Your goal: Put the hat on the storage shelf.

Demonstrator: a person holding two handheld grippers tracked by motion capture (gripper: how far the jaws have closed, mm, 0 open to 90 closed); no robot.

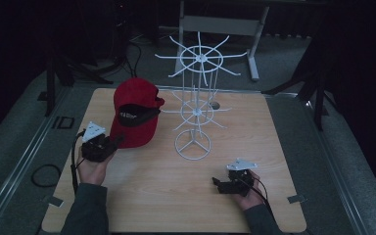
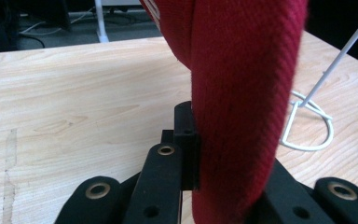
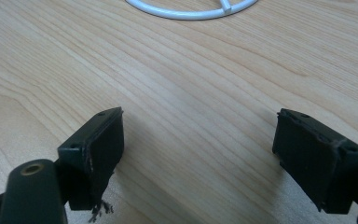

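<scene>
Two grippers differed: the left gripper (image 1: 111, 143) clenched the red cap (image 1: 136, 111) near the table's (image 1: 176, 196) left edge, beside the white rack (image 1: 196, 105); the right gripper (image 1: 219, 184) lay released.

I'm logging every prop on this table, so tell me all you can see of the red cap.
The cap is red woven cloth with a rounded crown and a dark inside or underside bearing small pale marks, too small to read. It sits at the table's left rear, just left of the white wire rack. The left gripper is shut on its near edge; the left gripper view shows a fold of the red cloth pinched between the black jaws. Whether it rests on the table or is lifted is unclear.
</scene>
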